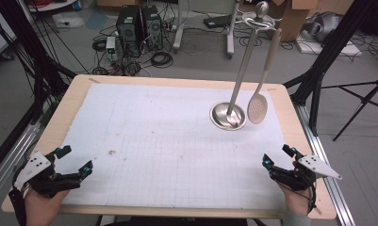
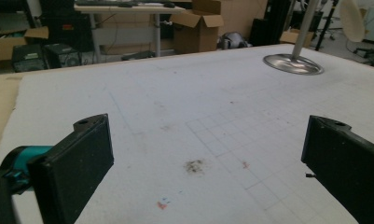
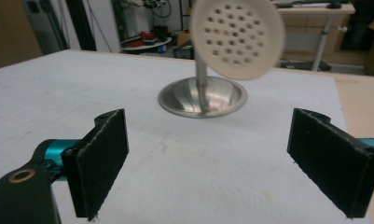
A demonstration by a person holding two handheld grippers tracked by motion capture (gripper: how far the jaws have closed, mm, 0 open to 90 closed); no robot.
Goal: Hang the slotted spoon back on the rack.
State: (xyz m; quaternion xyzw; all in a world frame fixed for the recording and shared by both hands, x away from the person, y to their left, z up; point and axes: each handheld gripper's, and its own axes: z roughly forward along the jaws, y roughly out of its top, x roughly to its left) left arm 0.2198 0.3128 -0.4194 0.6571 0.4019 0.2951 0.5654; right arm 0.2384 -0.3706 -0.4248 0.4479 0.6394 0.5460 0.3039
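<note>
Hand-held grippers left (image 1: 76, 160) and right (image 1: 277, 155), wide open, empty.

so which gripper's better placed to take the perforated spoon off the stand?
Right, probably. The right gripper, open and empty, sits on the same side as the cream perforated spoon hanging from the steel stand; the left gripper is across the table.

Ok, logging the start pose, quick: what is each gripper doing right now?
Left gripper: open, holding nothing, low over the white mat.
Right gripper: open, holding nothing, aimed toward the slotted spoon hanging on its stand.
</note>
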